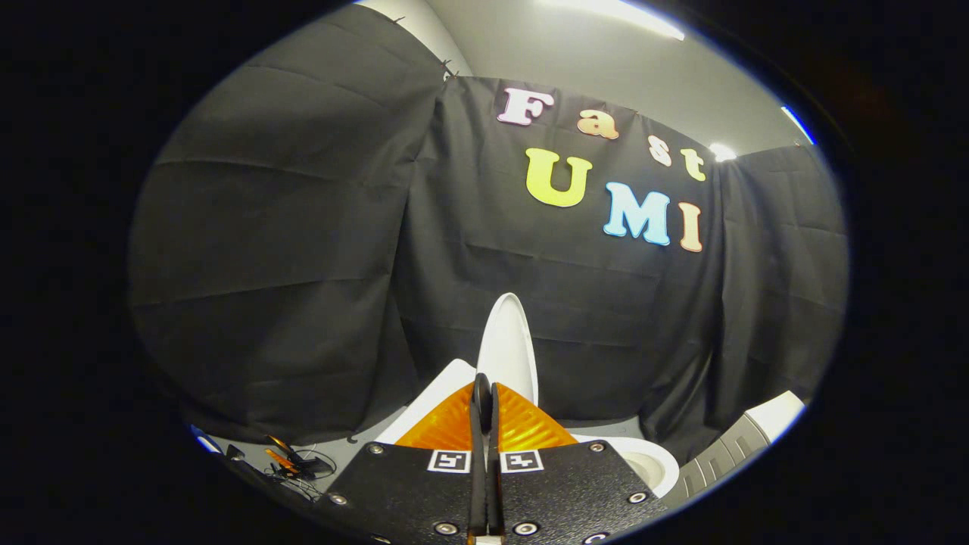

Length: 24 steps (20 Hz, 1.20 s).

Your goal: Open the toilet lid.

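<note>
Gripper view, tool (484, 401) fingers pressed together on nothing, toilet lid (509, 348) raised upright just beyond them

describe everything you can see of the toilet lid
The toilet lid is white, smooth and glossy, plastic by its look, with a rounded top edge. It stands raised, nearly upright, just beyond the tool's closed orange fingers. Whether they touch it is unclear. The white bowl rim lies below, to the right.

White toilet lid (509, 348) and white bowl rim (651, 463); orange ribbed fingers (522, 428) on black gripper (484, 393) with black-and-white square markers (450, 461); grey ribbed cabinet (727, 454).
</note>
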{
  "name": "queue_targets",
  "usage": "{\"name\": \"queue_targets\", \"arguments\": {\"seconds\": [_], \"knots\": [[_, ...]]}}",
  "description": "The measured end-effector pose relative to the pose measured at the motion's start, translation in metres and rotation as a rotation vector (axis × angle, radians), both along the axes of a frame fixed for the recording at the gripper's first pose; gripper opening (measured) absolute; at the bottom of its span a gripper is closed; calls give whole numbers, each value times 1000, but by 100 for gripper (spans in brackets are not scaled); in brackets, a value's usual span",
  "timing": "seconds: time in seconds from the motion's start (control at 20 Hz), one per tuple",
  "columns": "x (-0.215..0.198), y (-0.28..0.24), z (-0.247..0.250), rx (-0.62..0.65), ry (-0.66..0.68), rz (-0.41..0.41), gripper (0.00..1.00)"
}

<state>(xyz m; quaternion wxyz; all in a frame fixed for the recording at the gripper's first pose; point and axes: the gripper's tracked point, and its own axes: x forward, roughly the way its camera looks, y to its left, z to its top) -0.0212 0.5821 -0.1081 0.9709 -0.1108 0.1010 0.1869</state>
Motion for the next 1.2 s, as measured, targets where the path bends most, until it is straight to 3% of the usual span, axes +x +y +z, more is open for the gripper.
{"name": "queue_targets", "arguments": {"seconds": [0.35, 0.6, 0.85, 1.05, 1.2], "knots": [[4, -13, 6, 52, 59, 38, 5], [-6, -3, 30, 64, 74, 178, 23], [-20, -24, 90, 211, 6, 198, 96], [-39, -50, 131, 322, -11, 255, 96], [-50, -76, 160, 323, -69, 316, 96]]}}
